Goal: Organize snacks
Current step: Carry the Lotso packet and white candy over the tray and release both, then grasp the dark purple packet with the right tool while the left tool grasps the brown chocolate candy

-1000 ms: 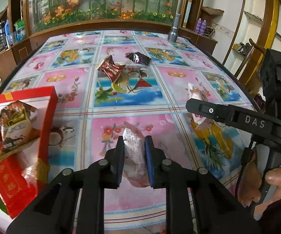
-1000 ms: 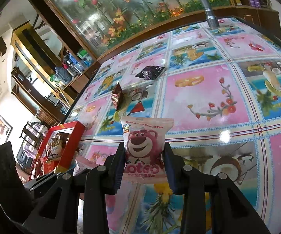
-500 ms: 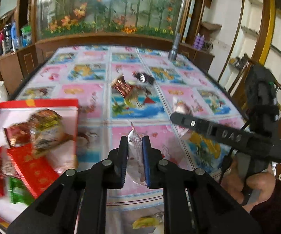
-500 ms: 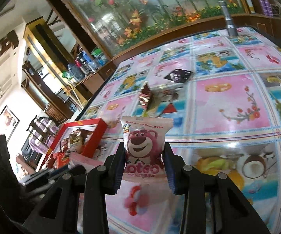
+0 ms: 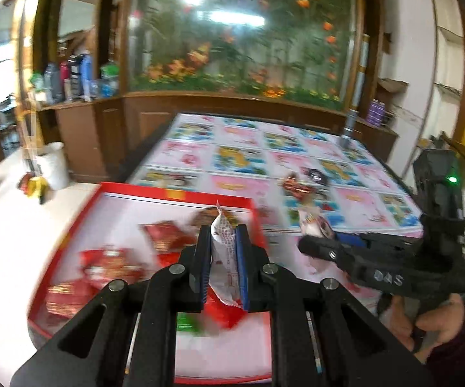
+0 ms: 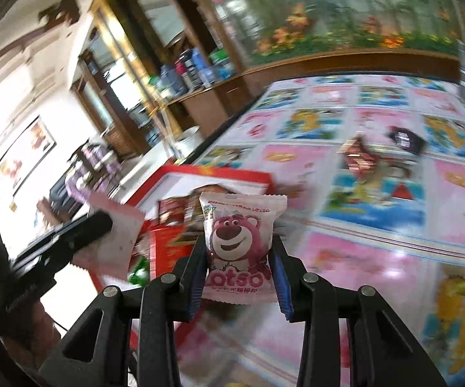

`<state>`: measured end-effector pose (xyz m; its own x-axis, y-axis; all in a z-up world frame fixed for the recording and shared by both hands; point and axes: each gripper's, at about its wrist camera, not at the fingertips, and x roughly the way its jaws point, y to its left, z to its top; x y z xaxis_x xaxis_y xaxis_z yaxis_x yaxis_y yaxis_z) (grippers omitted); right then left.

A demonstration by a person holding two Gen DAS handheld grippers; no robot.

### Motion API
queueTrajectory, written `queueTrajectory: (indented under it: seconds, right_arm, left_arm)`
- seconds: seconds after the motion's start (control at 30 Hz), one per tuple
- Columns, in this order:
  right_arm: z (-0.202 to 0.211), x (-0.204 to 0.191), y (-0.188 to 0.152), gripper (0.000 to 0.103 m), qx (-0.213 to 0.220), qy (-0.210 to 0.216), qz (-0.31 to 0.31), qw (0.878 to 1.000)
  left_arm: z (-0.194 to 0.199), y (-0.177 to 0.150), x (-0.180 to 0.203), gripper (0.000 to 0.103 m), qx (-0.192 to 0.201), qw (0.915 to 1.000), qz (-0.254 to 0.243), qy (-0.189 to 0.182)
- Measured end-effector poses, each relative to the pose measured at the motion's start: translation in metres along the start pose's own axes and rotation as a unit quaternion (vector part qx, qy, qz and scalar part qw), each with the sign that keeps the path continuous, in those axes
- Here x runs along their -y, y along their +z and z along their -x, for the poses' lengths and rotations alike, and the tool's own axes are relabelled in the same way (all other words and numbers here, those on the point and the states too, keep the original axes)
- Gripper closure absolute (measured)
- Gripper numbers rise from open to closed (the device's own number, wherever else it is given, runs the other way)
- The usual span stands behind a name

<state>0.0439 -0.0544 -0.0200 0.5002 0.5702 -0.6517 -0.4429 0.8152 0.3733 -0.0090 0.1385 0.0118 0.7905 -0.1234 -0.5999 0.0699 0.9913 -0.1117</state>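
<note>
Now, over the red tray (image 5: 171,191) of red-wrapped snacks (image 5: 111,262) at the near left edge of the table (image 5: 355,198): left gripper (image 5: 223,269) clamped tight on a thin white sachet (image 5: 222,258), held edge-on above the tray. Just right of that, right gripper (image 6: 239,267) partly closed around a pink bear packet (image 6: 237,242), pads pressing its sides, near the tray's right rim. Farther right, mid-table, a reddish wrapper (image 5: 295,187) and a dark packet (image 5: 317,175) lying apart.

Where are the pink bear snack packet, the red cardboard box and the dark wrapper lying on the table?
Pink bear snack packet (image 6: 236,242): right wrist view, bear's face.
Red cardboard box (image 5: 180,192): left wrist view, far rim.
Dark wrapper (image 6: 405,141): right wrist view, its middle.
</note>
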Motion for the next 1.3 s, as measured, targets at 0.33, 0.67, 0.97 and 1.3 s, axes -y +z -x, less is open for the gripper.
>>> queueTrajectory:
  seconds: [0.33, 0.67, 0.97, 1.3]
  right_arm:
    - [-0.054, -0.090, -0.010, 0.066, -0.054, 0.030, 0.086, 0.994]
    - [-0.085, -0.125, -0.012, 0.064, -0.080, 0.022, 0.110, 0.990]
    - [-0.089, -0.135, -0.004, 0.057, -0.064, 0.005, 0.117, 0.991]
    - [-0.043, -0.056, 0.023, 0.044, -0.005, -0.048, 0.058, 0.997]
  left_arm:
    - [-0.001, -0.017, -0.067, 0.091, -0.004, 0.9982, 0.043, 0.043]
    - [-0.004, -0.029, -0.086, 0.090, -0.021, 0.9974, 0.045, 0.053]
    - [-0.006, -0.029, -0.099, 0.075, -0.028, 0.9963, 0.055, 0.059]
    - [0.018, -0.017, -0.084, 0.043, 0.032, 0.9983, 0.035, 0.034]
